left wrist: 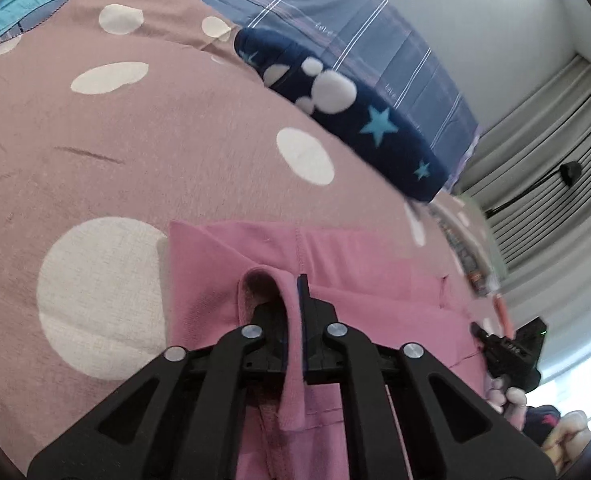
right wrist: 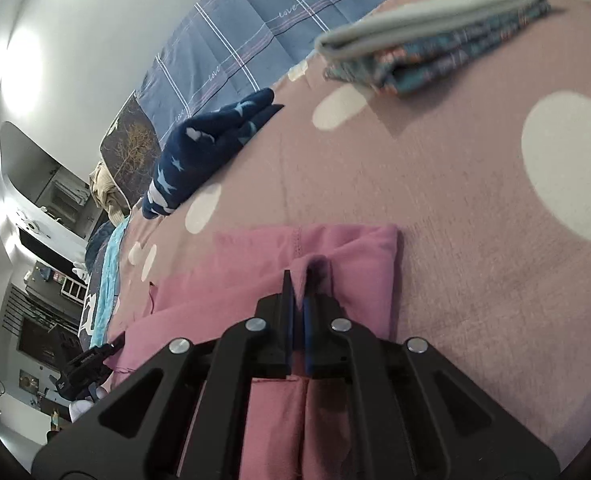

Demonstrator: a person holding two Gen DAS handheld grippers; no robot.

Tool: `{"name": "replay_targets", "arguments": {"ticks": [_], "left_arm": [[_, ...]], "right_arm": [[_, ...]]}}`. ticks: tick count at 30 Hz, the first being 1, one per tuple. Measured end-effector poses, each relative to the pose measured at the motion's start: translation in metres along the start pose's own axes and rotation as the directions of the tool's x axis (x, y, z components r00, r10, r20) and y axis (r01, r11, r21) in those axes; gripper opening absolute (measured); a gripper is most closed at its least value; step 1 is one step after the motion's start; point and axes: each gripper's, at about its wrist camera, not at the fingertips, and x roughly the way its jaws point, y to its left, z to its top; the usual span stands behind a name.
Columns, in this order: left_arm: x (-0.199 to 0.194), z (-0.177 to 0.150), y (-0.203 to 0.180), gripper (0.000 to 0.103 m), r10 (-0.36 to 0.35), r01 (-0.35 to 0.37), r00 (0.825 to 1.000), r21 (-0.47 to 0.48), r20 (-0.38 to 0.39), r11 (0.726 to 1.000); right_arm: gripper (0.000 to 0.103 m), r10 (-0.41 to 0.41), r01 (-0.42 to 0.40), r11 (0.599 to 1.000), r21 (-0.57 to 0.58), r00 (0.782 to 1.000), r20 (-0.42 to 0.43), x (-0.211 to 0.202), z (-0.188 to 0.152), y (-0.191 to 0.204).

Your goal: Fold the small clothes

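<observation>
Bed cover, dusty pink with white dots, under everything. Pink garment lies on it, ahead of and under both tools, partly folded.

Left hand-held gripper: pinching pink edge. Right hand-held gripper: pinching opposite edge.

Advice: keep both pinches level, lay held edge flush on far edge, release together.

Unclear: garment type; lower part cut off behind tool bodies. Folded stack beyond right tool blurred. Navy star-print cloth further off.

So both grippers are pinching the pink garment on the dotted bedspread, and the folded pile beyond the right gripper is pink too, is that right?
Not quite. The folded pile is grey over blue patterned fabric, as the right wrist view shows. Both the left gripper and right gripper do pinch the pink garment on the dotted bedspread.
</observation>
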Motion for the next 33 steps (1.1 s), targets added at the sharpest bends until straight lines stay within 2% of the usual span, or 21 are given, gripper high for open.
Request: {"name": "replay_targets", "arguments": {"ticks": [1, 3, 5, 9, 10, 12, 14, 16, 19, 22, 23, 24, 25, 27, 29, 30, 31, 33], "left_arm": [[-0.005, 0.000, -0.002, 0.007, 0.018, -0.018, 1.000, 0.017, 0.000, 1.000], [-0.013, -0.002, -0.005, 0.019, 0.033, -0.033, 0.999, 0.035, -0.001, 0.999], [-0.029, -0.009, -0.013, 0.027, 0.025, -0.025, 1.000, 0.064, 0.004, 0.998], [-0.049, -0.025, -0.022, 0.028, 0.033, -0.033, 0.999, 0.099, -0.006, 0.995], [-0.051, -0.027, -0.022, 0.028, 0.045, -0.043, 0.999, 0.104, -0.009, 0.994], [-0.051, -0.030, -0.022, 0.009, 0.073, -0.072, 0.997, 0.132, -0.008, 0.989], [-0.046, -0.026, -0.020, 0.002, 0.050, -0.049, 0.999, 0.109, -0.011, 0.993], [-0.044, -0.019, -0.020, 0.001, 0.009, -0.009, 1.000, 0.080, 0.001, 0.997], [-0.042, 0.006, -0.029, 0.001, -0.054, 0.052, 0.998, 0.053, 0.033, 0.997], [-0.034, 0.034, -0.037, 0.001, -0.056, 0.050, 0.995, 0.066, 0.087, 0.997], [-0.026, 0.047, -0.035, 0.002, -0.021, 0.014, 0.993, 0.057, 0.119, 0.998], [-0.022, 0.053, -0.032, 0.004, 0.002, -0.008, 0.991, 0.046, 0.132, 0.999], [-0.013, 0.060, -0.027, 0.008, 0.039, -0.043, 0.991, 0.028, 0.131, 0.999], [-0.006, 0.062, -0.024, 0.029, 0.067, -0.069, 0.992, 0.020, 0.107, 0.997], [-0.007, 0.058, -0.027, 0.041, 0.068, -0.075, 0.992, 0.069, 0.106, 0.995], [-0.007, 0.055, -0.027, 0.048, 0.082, -0.091, 0.992, 0.088, 0.101, 0.992], [-0.004, 0.053, -0.025, 0.048, 0.100, -0.108, 0.992, 0.102, 0.079, 0.989], [0.006, 0.050, -0.019, 0.048, 0.126, -0.127, 0.992, 0.098, 0.024, 0.987]], "right_arm": [[0.004, 0.015, -0.015, 1.000, 0.005, 1.000, -0.003, 0.000, 0.000, -0.002], [0.006, 0.029, -0.029, 1.000, -0.005, 1.000, -0.009, -0.004, 0.002, -0.001], [0.012, 0.019, -0.020, 0.999, -0.034, 1.000, -0.015, -0.009, 0.001, 0.003], [0.019, 0.017, -0.020, 0.996, -0.082, 0.999, -0.039, -0.023, -0.005, 0.010], [0.019, 0.009, -0.013, 0.995, -0.098, 0.999, -0.041, -0.026, -0.007, 0.013], [0.017, -0.015, 0.009, 0.990, -0.141, 0.999, -0.040, -0.032, -0.010, 0.018], [0.005, -0.039, 0.032, 0.983, -0.179, 0.999, -0.037, -0.034, -0.012, 0.024], [0.004, -0.028, 0.021, 0.985, -0.171, 0.999, -0.038, -0.034, -0.011, 0.025], [0.004, 0.056, -0.058, 0.995, -0.084, 0.998, -0.027, -0.037, 0.001, 0.020], [0.003, 0.118, -0.118, 0.993, -0.005, 0.993, 0.010, -0.039, 0.024, 0.018], [0.003, 0.126, -0.126, 0.992, 0.018, 0.992, 0.032, -0.035, 0.036, 0.016], [0.004, 0.110, -0.111, 0.993, 0.033, 0.993, 0.046, -0.029, 0.047, 0.014], [0.009, 0.080, -0.083, 0.996, 0.045, 0.995, 0.053, -0.023, 0.053, 0.011], [0.014, -0.038, 0.034, 0.998, 0.057, 0.998, 0.055, -0.011, 0.063, 0.007], [0.031, -0.059, 0.058, 0.998, 0.024, 0.998, 0.034, -0.006, 0.060, 0.009], [0.036, -0.066, 0.066, 0.998, -0.008, 0.997, 0.026, -0.006, 0.056, 0.010], [0.042, -0.077, 0.078, 0.996, -0.040, 0.997, 0.017, -0.004, 0.053, 0.011], [0.042, -0.096, 0.095, 0.992, -0.085, 0.995, 0.001, -0.002, 0.051, 0.011]]}}
